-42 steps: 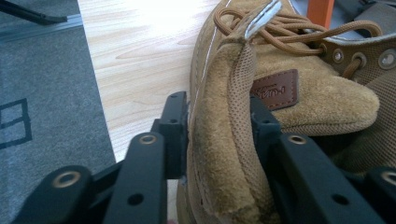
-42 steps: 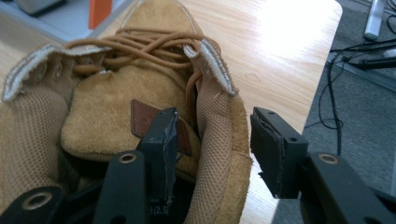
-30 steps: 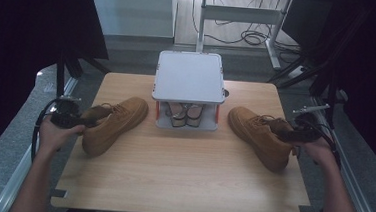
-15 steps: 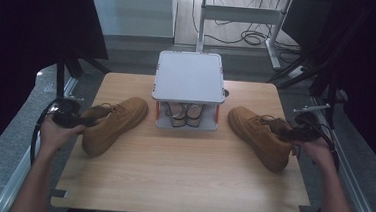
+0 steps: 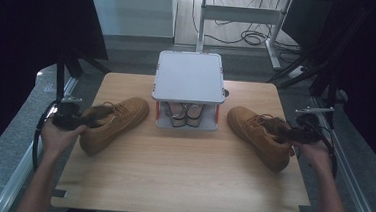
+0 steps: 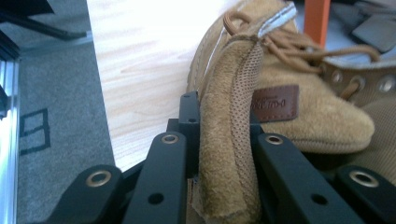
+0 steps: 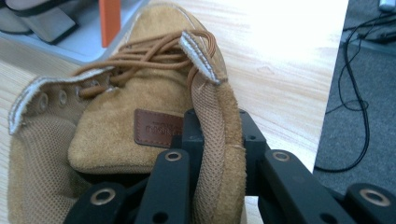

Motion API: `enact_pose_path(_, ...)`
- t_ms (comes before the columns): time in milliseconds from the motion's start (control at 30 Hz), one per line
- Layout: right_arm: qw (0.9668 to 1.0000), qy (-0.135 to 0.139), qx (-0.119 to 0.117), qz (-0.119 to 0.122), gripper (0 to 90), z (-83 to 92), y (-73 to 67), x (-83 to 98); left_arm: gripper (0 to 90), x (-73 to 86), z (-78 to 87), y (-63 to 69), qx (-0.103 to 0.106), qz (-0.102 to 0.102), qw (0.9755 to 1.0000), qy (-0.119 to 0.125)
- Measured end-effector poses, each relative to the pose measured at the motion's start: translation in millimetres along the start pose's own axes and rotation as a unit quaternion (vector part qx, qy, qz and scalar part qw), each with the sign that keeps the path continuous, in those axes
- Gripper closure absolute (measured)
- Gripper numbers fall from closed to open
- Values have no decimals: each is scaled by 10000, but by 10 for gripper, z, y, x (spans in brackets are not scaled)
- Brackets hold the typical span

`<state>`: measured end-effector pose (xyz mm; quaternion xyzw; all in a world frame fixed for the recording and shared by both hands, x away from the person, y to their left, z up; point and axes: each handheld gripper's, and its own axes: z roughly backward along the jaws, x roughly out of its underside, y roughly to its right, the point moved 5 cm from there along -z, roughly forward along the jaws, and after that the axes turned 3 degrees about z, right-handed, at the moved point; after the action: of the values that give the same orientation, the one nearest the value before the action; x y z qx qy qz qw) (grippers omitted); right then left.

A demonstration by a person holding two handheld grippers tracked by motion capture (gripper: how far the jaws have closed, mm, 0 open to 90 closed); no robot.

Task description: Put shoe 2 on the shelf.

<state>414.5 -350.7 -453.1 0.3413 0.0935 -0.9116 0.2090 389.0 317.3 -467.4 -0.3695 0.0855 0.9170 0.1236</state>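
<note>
Both grippers (image 5: 82, 121) (image 5: 287, 133) had just closed, each pinching a boot's collar: left boot (image 5: 117, 121), right boot (image 5: 259, 136), flanking the rack (image 5: 190, 78). Lifting them evenly, collars gripped deep, should prevent slipping.

Left claw (image 6: 224, 154) just closed onto left boot's collar (image 6: 231, 140), right claw (image 7: 217, 158) likewise onto right boot's collar (image 7: 217, 140)

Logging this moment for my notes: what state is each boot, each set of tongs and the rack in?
Left boot: upright on table, collar pinched.
Right boot: upright on table, collar pinched.
Left tongs: just closed on left boot's collar.
Right tongs: just closed on right boot's collar.
Grey rack: top bare, shoes stored underneath.
</note>
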Motion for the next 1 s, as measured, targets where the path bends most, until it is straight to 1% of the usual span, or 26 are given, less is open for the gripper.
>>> enact_pose_path(33,10000,50,22,45,783,20,-13,-9,790,-7,14,6,-9,-2,10000,34)
enact_pose_path(133,9998,156,54,63,785,66,-34,-23,792,-30,79,19,-20,5,9999,160)
enact_pose_path(267,9996,267,95,87,785,134,-44,-32,792,-42,129,17,-35,26,9997,231)
enact_pose_path(333,9992,332,155,127,785,175,-54,-38,792,-49,156,10,-18,59,9996,283)
enact_pose_path(400,9991,364,176,131,785,183,-59,-41,792,-64,193,-1,10,95,9993,351)
enact_pose_path(567,9984,497,226,166,785,268,-74,-73,791,-131,309,-14,75,166,9983,550)
enact_pose_path(600,9981,549,229,147,784,284,-78,-82,791,-154,347,-18,88,188,9979,613)
enact_pose_path(767,9965,801,215,62,784,378,-89,-125,790,-200,445,-39,138,277,9965,774)
enact_pose_path(833,9959,877,200,8,784,406,-89,-139,789,-211,483,-45,241,397,9954,835)
enact_pose_path(1000,9950,976,195,-73,784,436,-96,-167,789,-246,538,-28,338,447,9943,906)
